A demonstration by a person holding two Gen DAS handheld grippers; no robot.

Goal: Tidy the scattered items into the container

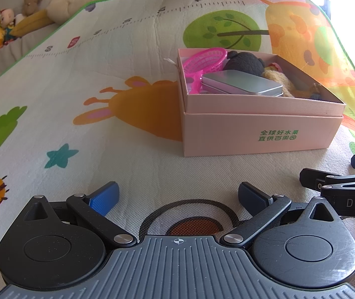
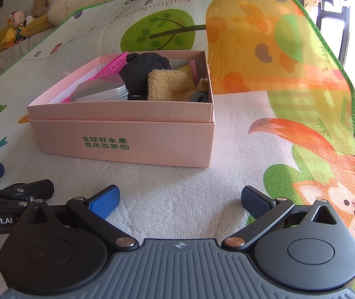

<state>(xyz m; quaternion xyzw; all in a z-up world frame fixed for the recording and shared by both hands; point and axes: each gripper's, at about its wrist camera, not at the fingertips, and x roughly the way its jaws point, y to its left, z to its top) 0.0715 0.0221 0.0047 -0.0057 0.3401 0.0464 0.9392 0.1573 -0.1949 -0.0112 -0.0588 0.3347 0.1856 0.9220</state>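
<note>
Your left gripper spread wide and empty, your right gripper likewise, pink cardboard box on the cartoon play mat beyond both, holding silver tin, pink racket, plush toys

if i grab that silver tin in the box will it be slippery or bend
The silver tin looks like smooth, shiny metal, so probably slippery between the pads. Its flat lid and crisp edges suggest it stays rigid. It lies tilted on the pink racket, so it may shift when touched.
</note>
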